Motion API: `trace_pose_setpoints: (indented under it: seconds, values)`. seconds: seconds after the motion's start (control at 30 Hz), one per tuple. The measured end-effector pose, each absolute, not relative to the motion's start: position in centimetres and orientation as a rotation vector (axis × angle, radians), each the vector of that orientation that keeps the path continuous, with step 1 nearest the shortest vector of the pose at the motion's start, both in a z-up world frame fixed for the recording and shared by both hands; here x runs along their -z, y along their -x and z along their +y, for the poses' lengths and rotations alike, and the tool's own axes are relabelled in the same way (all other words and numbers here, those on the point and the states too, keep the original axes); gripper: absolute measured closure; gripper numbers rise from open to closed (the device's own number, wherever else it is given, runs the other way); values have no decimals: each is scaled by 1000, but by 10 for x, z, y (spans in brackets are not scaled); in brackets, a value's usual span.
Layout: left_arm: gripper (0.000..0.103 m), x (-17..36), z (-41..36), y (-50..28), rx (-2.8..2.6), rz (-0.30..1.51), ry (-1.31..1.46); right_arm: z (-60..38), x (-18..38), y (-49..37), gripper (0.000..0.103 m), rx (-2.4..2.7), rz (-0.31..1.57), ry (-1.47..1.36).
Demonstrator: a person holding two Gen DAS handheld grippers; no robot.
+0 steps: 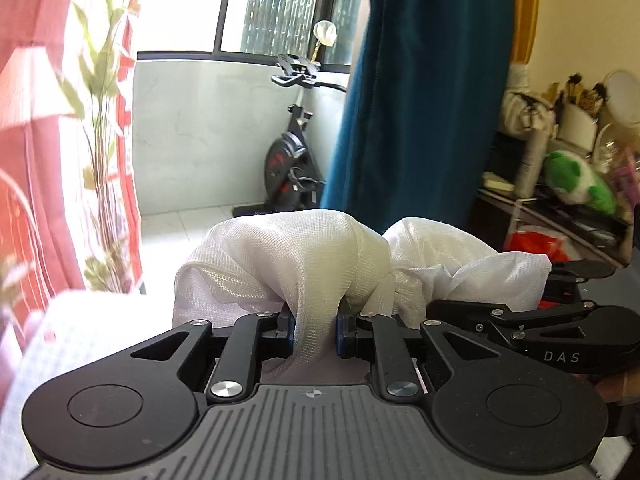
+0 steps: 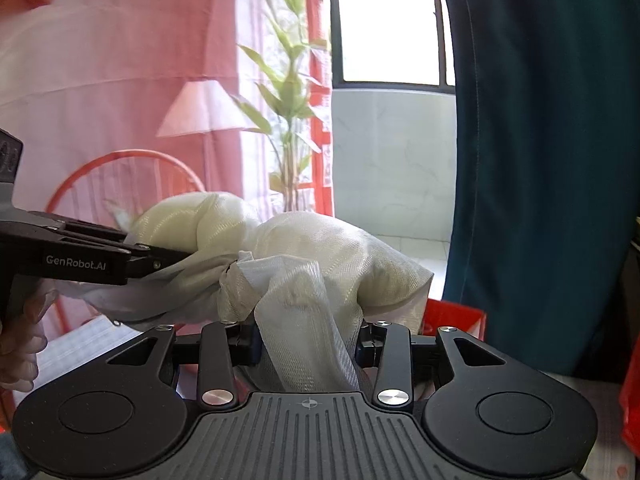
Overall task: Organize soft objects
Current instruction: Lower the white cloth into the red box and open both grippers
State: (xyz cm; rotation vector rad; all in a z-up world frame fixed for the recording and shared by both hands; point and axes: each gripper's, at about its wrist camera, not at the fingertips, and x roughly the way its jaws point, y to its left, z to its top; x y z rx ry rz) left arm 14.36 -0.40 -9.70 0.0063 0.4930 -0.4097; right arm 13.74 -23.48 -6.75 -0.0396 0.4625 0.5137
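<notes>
A white mesh cloth bundle (image 1: 320, 256) hangs in the air, held by both grippers. My left gripper (image 1: 316, 332) is shut on a twisted fold of it, the fabric pinched between the blue pads. In the right wrist view the same cloth bundle (image 2: 320, 256) bulges ahead, and my right gripper (image 2: 308, 344) is shut on a thicker gathered fold. The right gripper (image 1: 560, 320) shows at the right edge of the left wrist view, beside the cloth. The left gripper (image 2: 132, 256) comes in from the left in the right wrist view, its tips buried in the fabric.
A teal curtain (image 1: 420, 80) hangs ahead, an exercise bike (image 1: 292, 160) stands by the window wall. A cluttered shelf with a green plush toy (image 1: 576, 176) is at the right. Pink drapes (image 2: 120, 80), a plant (image 2: 288, 92) and a red wire chair (image 2: 120, 176) stand at the left.
</notes>
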Motion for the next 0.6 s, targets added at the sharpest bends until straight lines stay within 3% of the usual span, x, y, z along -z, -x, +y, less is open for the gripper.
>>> trace_pose_setpoints:
  seconds: [0.43, 0.6]
  values:
    - [84, 157, -23, -265, 380, 745, -13, -221, 142, -269, 68, -412, 729, 24]
    - [71, 178, -18, -280, 364, 827, -18, -211, 170, -292, 68, -348, 880, 60]
